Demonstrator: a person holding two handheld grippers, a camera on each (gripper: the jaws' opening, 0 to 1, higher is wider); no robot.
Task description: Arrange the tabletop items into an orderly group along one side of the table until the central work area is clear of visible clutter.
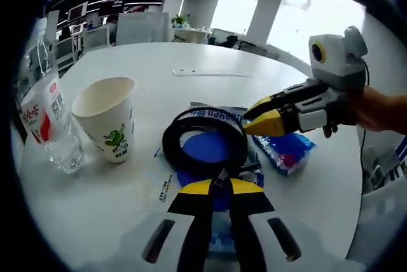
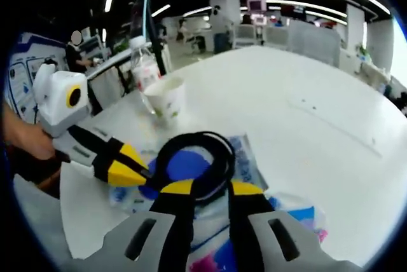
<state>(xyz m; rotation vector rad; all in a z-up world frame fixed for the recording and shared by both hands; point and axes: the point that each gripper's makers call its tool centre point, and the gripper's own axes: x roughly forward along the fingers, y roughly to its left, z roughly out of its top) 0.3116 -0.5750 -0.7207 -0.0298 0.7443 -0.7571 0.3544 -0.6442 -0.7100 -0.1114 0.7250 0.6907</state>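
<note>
Centrally on the white surface (image 1: 191,56), a black cable (image 1: 203,142) lies coiled on a blue packet (image 1: 206,151). Both grippers, left (image 1: 219,188) and right (image 2: 206,187), have fingers closed at its rim. Cup (image 1: 108,116) and bottle (image 1: 48,116) stand aside.

In the left gripper view, a coiled cable (image 1: 203,148) lay on a packet (image 1: 216,157); a paper cup (image 1: 108,116) stood left of it, a bottle (image 1: 48,116) just beyond.

Black cable (image 1: 203,148), coiled in a loop, lies at frame centre on a flat blue-and-clear plastic bag (image 1: 213,157). Small blue packet (image 1: 289,151) lies right of it. Paper cup (image 1: 108,119), upright, stands left; clear plastic bottle (image 1: 48,119) beside it, far left.
</note>
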